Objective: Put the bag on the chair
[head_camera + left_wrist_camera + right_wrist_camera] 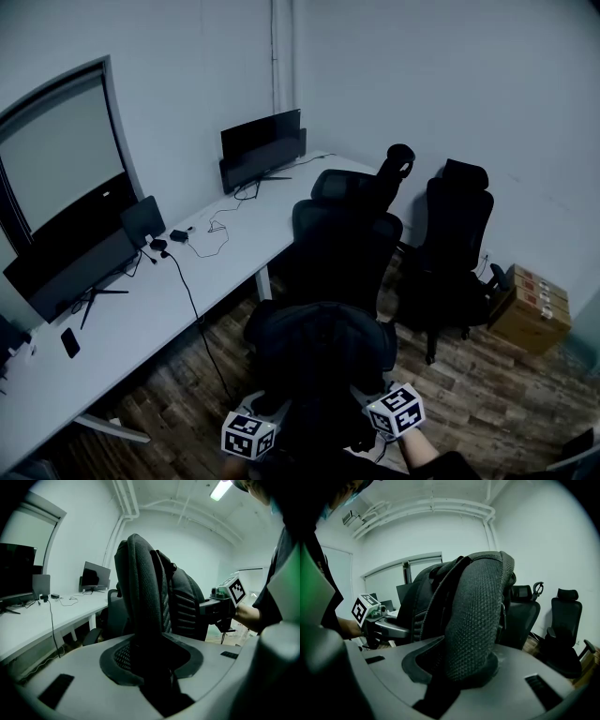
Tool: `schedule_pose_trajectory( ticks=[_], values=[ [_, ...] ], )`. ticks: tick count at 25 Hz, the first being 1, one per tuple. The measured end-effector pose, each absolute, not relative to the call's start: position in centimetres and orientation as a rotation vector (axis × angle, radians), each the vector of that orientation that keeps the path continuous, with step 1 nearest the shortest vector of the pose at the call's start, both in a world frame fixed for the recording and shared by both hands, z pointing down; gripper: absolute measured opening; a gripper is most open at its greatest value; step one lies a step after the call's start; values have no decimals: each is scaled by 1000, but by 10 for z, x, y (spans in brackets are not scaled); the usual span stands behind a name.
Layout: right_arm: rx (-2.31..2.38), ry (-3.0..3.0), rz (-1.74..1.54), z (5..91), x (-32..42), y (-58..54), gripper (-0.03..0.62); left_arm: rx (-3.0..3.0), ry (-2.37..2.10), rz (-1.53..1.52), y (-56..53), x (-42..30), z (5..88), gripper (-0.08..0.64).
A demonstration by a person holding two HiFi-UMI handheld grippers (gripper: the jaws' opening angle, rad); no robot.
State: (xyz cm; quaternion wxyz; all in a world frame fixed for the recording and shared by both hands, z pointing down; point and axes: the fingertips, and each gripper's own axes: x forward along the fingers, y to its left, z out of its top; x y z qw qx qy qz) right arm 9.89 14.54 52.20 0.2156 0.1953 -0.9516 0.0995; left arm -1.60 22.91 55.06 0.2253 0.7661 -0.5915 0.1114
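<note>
Head view: a dark bag [319, 361] is carried between two grippers on the person's side of the chair [342, 244].
Landmark: the chair, with its backrest upright behind the bag.
Bag position: in front of the backrest and covering the seat from above; contact with the seat cannot be told.
Bag long axis: roughly upright, top end uppermost.
Bag facing: ribbed back panel and both straps turned toward the person, front turned toward the chair.
Left gripper [150, 658]: jaws partly closed, clamped on the left strap [140, 588], which rises straight up out of them.
Right gripper [459, 667]: jaws partly closed, clamped on the mesh right strap [478, 616], which arches up and away from them.
Gripper spacing: one on each side of the bag, well apart, both on the person's side of the chair.
Edge left of chair: the long rim of the white desk [141, 319] runs just beside the chair, with a cable hanging over it.
Room left of chair: a narrow strip of wooden floor [487, 394] between desk and chair.
Room right of chair: a second chair [457, 244] stands near, with a small gap between the two.
Room further right: open floor, bounded by a cardboard box [531, 307] against the wall.
</note>
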Motion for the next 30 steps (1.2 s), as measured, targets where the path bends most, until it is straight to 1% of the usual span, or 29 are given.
schedule_pose_trajectory(
  ticks=[17,30],
  values=[
    [456,-2640,281,529,48,-14,100,2047,-1688,282,75,-63,557,146],
    [467,-2623,304,548,49,-100,100,2027,-1652,299,-12,-64,576,146]
  ],
)
